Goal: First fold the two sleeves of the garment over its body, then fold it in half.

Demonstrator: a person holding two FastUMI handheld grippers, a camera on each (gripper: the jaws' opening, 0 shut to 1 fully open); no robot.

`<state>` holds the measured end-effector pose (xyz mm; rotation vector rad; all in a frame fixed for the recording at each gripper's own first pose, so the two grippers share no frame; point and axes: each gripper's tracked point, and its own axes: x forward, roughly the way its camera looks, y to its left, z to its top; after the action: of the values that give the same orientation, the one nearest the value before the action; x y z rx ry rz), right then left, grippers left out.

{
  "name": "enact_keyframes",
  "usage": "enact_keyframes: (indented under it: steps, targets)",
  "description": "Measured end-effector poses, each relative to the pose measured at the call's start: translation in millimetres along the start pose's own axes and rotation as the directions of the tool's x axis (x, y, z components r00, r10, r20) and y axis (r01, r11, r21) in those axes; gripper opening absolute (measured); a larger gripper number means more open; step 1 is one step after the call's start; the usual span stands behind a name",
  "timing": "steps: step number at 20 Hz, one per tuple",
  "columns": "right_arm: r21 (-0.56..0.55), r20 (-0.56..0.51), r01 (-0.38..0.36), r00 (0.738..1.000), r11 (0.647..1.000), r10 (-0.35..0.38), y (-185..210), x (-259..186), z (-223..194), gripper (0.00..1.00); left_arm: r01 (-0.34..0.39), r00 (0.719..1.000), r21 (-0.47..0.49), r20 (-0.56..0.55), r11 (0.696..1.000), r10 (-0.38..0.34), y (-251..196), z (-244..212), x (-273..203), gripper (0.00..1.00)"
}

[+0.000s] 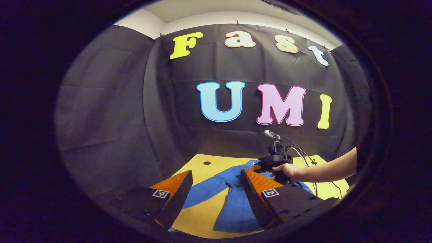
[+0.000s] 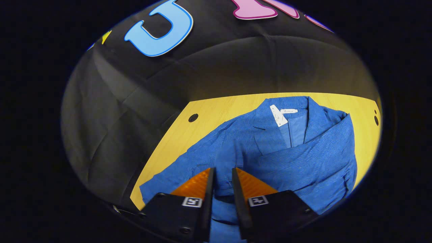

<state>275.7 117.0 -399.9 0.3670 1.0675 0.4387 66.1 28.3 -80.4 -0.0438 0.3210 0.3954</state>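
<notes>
A blue knit garment [image 2: 303, 152] lies collar-up on the yellow table [image 2: 216, 111], a white label [image 2: 278, 116] at its neck. One sleeve lies folded slantwise over the body; the other sleeve [image 2: 175, 172] stretches out to the left. My right gripper [image 2: 223, 172] sits low over the folded sleeve's end, its fingers nearly together with blue cloth pinched between them. In the left gripper view, my left gripper [image 1: 216, 172] hovers open above the garment [image 1: 233, 202], nothing between its fingers. Farther off, a hand [image 1: 287, 170] holds the right gripper [image 1: 275, 158] down on the cloth.
The table [image 1: 199, 216] has small round holes [image 1: 206, 163] near its far corners [image 2: 193, 117]. Black cloth walls close in behind and to the left. Cables [image 1: 300, 153] trail from the right gripper toward the person's forearm [image 1: 330, 167].
</notes>
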Motion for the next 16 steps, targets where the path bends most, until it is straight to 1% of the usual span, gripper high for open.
enact_keyframes:
  steps: [2,4,5,6,9,10,12,13,14,15,16]
  targets:
    - [-0.023,0.050,0.026,0.998,0.999,-0.025,-0.6,-4.0,8.8,0.72,-0.023,1.000,-0.038,-0.008,0.999,0.023,13.2,-8.9,-0.2,0.82]
    - [-0.088,0.100,0.055,0.994,0.995,-0.046,-2.5,-25.1,17.1,0.89,-0.038,0.999,-0.082,-0.029,0.996,0.036,25.3,-22.3,7.2,0.82]
    - [-0.117,0.130,0.070,0.990,0.991,-0.054,-3.8,-39.1,23.5,0.89,-0.045,0.998,-0.102,-0.041,0.994,0.041,32.4,-29.0,12.4,0.82]
    - [-0.142,0.170,0.087,0.983,0.986,-0.062,-5.0,-54.5,29.3,0.97,-0.050,0.998,-0.115,-0.049,0.992,0.045,38.2,-36.4,20.1,0.82]
    - [-0.180,0.306,0.136,0.949,0.974,-0.076,-7.0,-115.8,48.6,0.98,-0.093,0.992,-0.092,-0.098,0.991,0.084,64.6,-66.2,52.6,0.82]
    - [-0.184,0.352,0.148,0.933,0.972,-0.076,-5.6,-139.6,53.6,0.98,-0.104,0.988,-0.077,-0.121,0.992,0.094,75.5,-79.3,64.0,0.82]
    - [-0.197,0.430,0.186,0.899,0.963,-0.086,-6.4,-189.2,58.1,0.98,-0.135,0.972,-0.064,-0.205,0.989,0.119,98.6,-109.7,89.0,0.82]
    - [-0.205,0.466,0.205,0.880,0.957,-0.089,-6.9,-214.4,60.5,0.98,-0.148,0.957,-0.067,-0.262,0.987,0.125,108.6,-126.0,101.2,0.83]
    - [-0.222,0.503,0.229,0.860,0.948,-0.090,-7.3,-240.0,60.3,0.98,-0.160,0.928,-0.071,-0.351,0.984,0.126,113.8,-145.7,108.5,0.83]
    - [-0.250,0.538,0.267,0.837,0.930,-0.096,-9.4,-263.1,62.3,0.98,-0.184,0.898,-0.076,-0.418,0.980,0.136,118.9,-158.5,116.6,0.84]
    - [-0.269,0.569,0.325,0.813,0.906,-0.123,-18.4,-284.2,61.7,0.98,-0.207,0.868,-0.074,-0.474,0.976,0.148,123.4,-175.4,131.9,0.85]
